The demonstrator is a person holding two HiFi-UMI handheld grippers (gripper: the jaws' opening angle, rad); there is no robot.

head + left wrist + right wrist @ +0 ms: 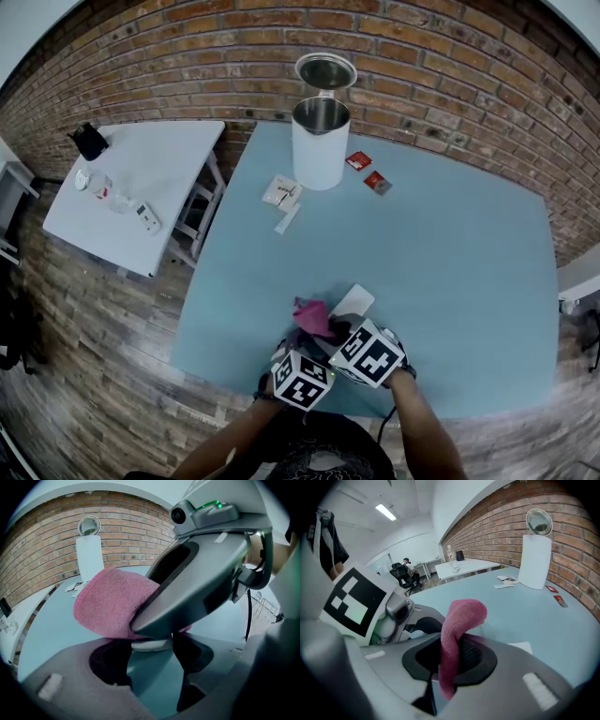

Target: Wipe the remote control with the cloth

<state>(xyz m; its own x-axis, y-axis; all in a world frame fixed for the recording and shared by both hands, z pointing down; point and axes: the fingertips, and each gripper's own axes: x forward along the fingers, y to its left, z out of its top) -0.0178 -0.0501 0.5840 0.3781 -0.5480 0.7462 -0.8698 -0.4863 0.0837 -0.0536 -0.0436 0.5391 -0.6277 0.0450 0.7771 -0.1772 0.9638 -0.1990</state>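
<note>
We find the remote control [356, 300] near the near edge of the table [450, 262]. It is a white slab whose long axis runs from near-left to far-right. Only its far part is bare. Its near end runs in under the pink cloth [314, 317] and the two grippers crowded over it.

The right gripper [457, 656] is pinching the cloth. The fabric rises between its jaws and folds over at the top, with a short tail hanging below. In the right gripper view, a white corner of the remote control lies flat on the table, just to the right of the cloth and just beyond the jaw tips.

The left gripper [151, 652] comes in from the near left. In its own view a white end sits across the gap between its jaw tips, reaching from one jaw to the other. We judge that it is clamped on the remote control's near end to steady it.

So the bare length of the remote control lies far and a little right of the cloth, and the right gripper is the nearer one to it. We judge that the coming wipe turns on this: the cloth has to travel along that axis, away from us and rightward. The fold needs to press flat on the top face and not ride on its edge.
</note>
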